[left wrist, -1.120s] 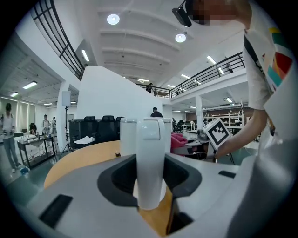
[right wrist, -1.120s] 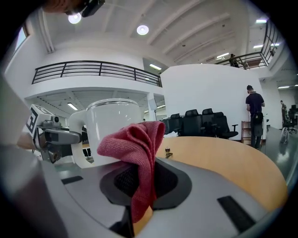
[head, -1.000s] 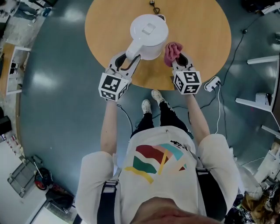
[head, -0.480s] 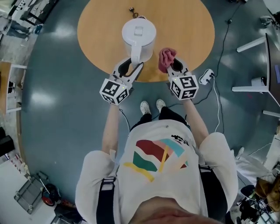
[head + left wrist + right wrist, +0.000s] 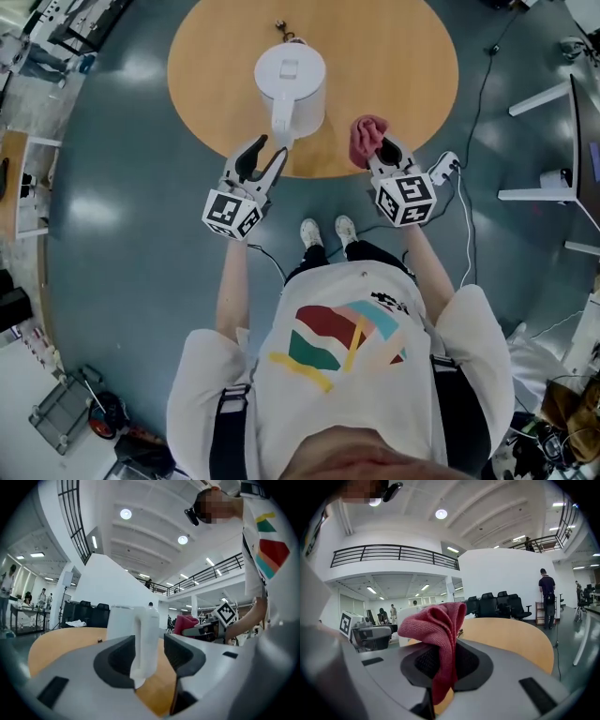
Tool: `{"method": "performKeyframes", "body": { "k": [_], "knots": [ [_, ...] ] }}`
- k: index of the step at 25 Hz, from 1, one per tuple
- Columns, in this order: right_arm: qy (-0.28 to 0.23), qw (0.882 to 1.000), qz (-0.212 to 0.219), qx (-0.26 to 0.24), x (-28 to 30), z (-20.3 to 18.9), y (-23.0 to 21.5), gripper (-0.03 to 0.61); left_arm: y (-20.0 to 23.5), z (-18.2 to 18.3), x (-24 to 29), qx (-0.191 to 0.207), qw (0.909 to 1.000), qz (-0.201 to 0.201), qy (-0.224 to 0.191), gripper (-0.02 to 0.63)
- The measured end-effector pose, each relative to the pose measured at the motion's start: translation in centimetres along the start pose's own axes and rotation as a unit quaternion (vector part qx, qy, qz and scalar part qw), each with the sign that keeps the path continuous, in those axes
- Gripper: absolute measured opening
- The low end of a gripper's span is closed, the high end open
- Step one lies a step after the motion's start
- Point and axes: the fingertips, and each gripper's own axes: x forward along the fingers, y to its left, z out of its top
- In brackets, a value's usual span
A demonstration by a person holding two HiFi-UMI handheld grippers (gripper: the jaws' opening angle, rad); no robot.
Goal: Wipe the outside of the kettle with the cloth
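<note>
The white kettle [image 5: 290,84] stands upright on the round wooden table [image 5: 394,66], its handle [image 5: 280,122] pointing toward me. My left gripper [image 5: 259,157] sits just off the table's near edge, a little short of the handle. Its jaws have just been opening and stand open. In the left gripper view the handle [image 5: 145,634] shows ahead through the gap of the left gripper [image 5: 149,649], untouched by the pads. My right gripper [image 5: 380,150] is shut on the red cloth [image 5: 367,139], right of the kettle and apart from it. The cloth [image 5: 438,625] bunches up out of the right gripper [image 5: 440,660].
A small dark item [image 5: 279,24] lies on the table behind the kettle. A white power strip [image 5: 444,172] and cables lie on the floor to the right. White desk legs [image 5: 539,94] stand farther right. My shoes [image 5: 325,230] are below the table edge.
The left gripper let go of the kettle's handle, opened wider and drew back toward me. The right gripper, still holding the cloth, pulled back from the kettle's side.
</note>
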Motion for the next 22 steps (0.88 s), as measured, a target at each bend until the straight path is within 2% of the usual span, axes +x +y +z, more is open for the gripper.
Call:
{"method": "performKeyframes", "body": {
  "k": [6,10,16,22],
  "knots": [
    [0.004,1.000,0.010,-0.001,-1.4,-0.8,1.4,0.046,-3.4,-1.2,0.1,0.035,0.9982,-0.026,0.040,0.235],
    [-0.003,1.000,0.012,0.000,-1.3,0.0,1.4,0.048,-5.4,-1.1,1.6,0.046,0.9956,-0.060,0.055,0.233],
    [-0.006,1.000,-0.006,0.003,-1.2,0.0,0.2,0.048,-8.7,-1.9,5.7,0.045,0.9917,-0.112,0.044,0.233],
    [-0.005,0.999,-0.047,0.011,-2.8,-0.3,-3.7,0.046,-9.9,-2.1,10.9,0.044,0.9915,-0.115,0.040,0.233]
  ]
}}
